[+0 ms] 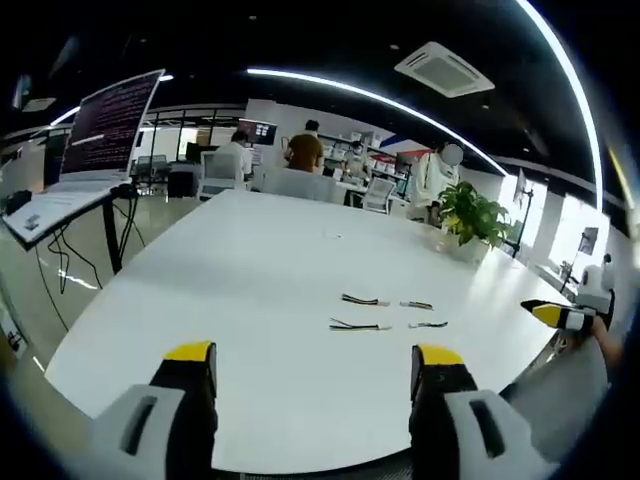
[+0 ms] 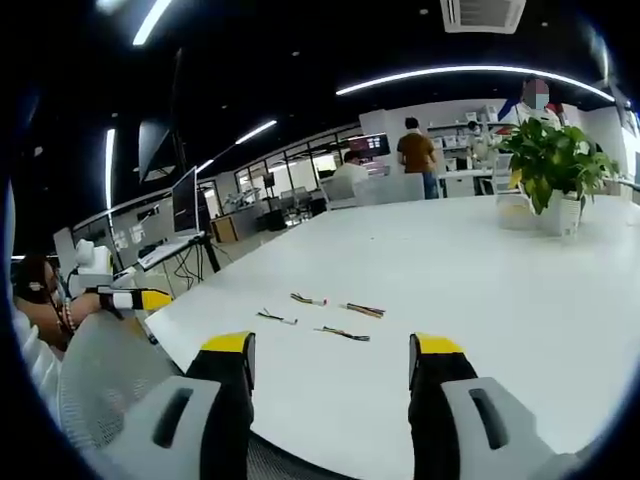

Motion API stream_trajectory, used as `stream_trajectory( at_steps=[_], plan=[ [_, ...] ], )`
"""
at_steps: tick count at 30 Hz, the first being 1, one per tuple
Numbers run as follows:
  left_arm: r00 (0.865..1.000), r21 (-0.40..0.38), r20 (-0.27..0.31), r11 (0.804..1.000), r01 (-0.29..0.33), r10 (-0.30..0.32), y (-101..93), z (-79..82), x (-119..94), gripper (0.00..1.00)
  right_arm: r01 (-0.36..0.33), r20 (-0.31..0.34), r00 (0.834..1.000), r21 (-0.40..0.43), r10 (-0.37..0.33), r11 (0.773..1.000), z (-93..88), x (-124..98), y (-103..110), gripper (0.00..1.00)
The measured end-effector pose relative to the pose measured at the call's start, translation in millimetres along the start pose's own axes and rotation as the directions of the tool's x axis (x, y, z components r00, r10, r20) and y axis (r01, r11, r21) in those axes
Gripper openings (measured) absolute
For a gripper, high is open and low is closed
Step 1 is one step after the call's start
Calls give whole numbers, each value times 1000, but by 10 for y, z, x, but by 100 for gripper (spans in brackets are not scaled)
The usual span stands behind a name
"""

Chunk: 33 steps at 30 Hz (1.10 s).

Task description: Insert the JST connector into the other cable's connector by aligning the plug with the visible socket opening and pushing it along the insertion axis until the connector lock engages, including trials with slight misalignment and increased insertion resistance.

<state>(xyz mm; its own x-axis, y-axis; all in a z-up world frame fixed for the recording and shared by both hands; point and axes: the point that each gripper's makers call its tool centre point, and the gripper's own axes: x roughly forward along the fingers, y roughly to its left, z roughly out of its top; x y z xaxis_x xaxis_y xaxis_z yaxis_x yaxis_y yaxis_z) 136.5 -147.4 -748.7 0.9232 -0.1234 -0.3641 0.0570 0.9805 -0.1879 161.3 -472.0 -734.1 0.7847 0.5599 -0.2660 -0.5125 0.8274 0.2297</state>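
Here, left gripper (image 1: 312, 368) and right gripper (image 2: 329, 358) both spread wide, holding nothing, potted plant (image 2: 552, 170) on white table (image 2: 450, 260), four cables (image 1: 385, 312) ahead

four short cables (image 1: 361, 300) apart, flat on table (image 1: 250, 280)

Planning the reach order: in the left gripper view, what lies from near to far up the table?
Left gripper jaws, near cable pair, far cable pair, small scrap, chairs at the table's far edge.

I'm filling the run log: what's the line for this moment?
left gripper: open | right gripper: open | cables: four, on table, untouched | stage: pre-grasp
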Motion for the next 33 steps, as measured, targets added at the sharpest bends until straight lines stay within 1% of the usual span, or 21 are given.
stream_trajectory(
  at_steps=[20, 33],
  plan=[
    [1000, -8, 11, 1000, 1, -1, 5, 20, -16, 76, -4, -3, 1000, 0, 4, 1000, 2, -6, 12, 59],
    [1000, -7, 5, 1000, 0, 0, 5, 9, -16, 74, 0, 2, 1000, 6, 0, 1000, 13, -13, -2, 59]
  ],
)
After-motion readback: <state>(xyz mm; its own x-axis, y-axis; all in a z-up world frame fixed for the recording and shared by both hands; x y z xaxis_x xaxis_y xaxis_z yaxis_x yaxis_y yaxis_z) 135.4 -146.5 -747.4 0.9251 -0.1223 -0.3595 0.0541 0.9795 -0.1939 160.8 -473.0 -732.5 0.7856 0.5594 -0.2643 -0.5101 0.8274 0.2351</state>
